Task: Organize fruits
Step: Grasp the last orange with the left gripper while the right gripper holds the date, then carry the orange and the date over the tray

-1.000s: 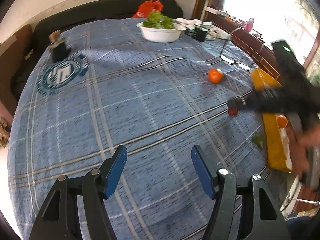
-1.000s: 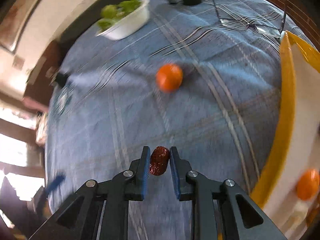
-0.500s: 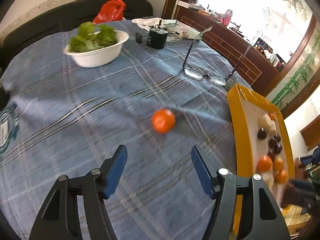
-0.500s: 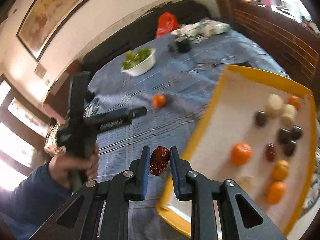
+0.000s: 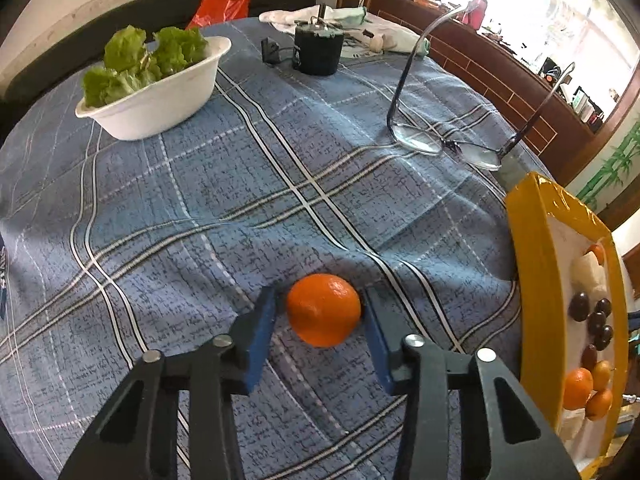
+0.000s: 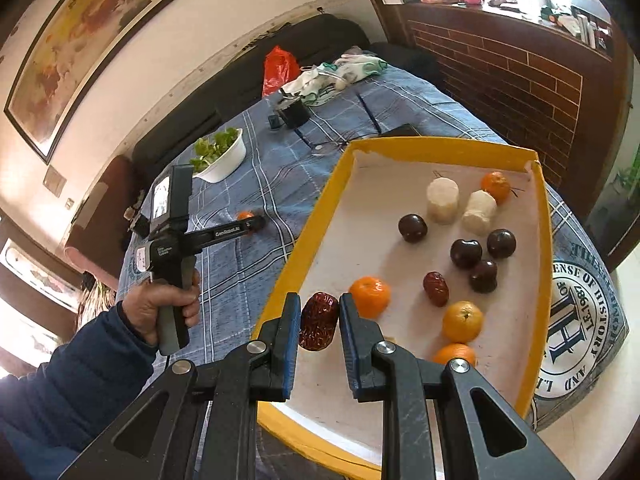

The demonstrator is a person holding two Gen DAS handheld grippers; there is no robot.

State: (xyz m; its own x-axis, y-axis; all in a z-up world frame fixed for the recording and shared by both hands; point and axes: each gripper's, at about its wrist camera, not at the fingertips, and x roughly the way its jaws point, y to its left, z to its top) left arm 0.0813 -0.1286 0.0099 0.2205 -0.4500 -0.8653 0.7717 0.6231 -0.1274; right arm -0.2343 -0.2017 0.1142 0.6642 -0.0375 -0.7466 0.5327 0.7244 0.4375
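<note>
A loose orange (image 5: 323, 309) lies on the blue plaid tablecloth (image 5: 240, 184). My left gripper (image 5: 320, 312) is open with its blue pads on either side of the orange, small gaps showing. My right gripper (image 6: 319, 320) is shut on a red date (image 6: 318, 321) and holds it over the near left rim of the yellow tray (image 6: 440, 148). The tray holds several oranges, dark plums, a date and two white pieces. The tray also shows in the left wrist view (image 5: 532, 272). The left gripper and orange (image 6: 245, 216) show in the right wrist view.
A white bowl of lettuce (image 5: 160, 92) stands at the far left. Eyeglasses (image 5: 444, 140) lie beyond the tray. A black round object (image 5: 319, 50), a cloth (image 5: 348, 20) and a red bag (image 5: 222, 0) are at the far edge.
My left gripper moved forward to the orange and now straddles it. My right gripper carried the date from over the cloth to above the tray's edge.
</note>
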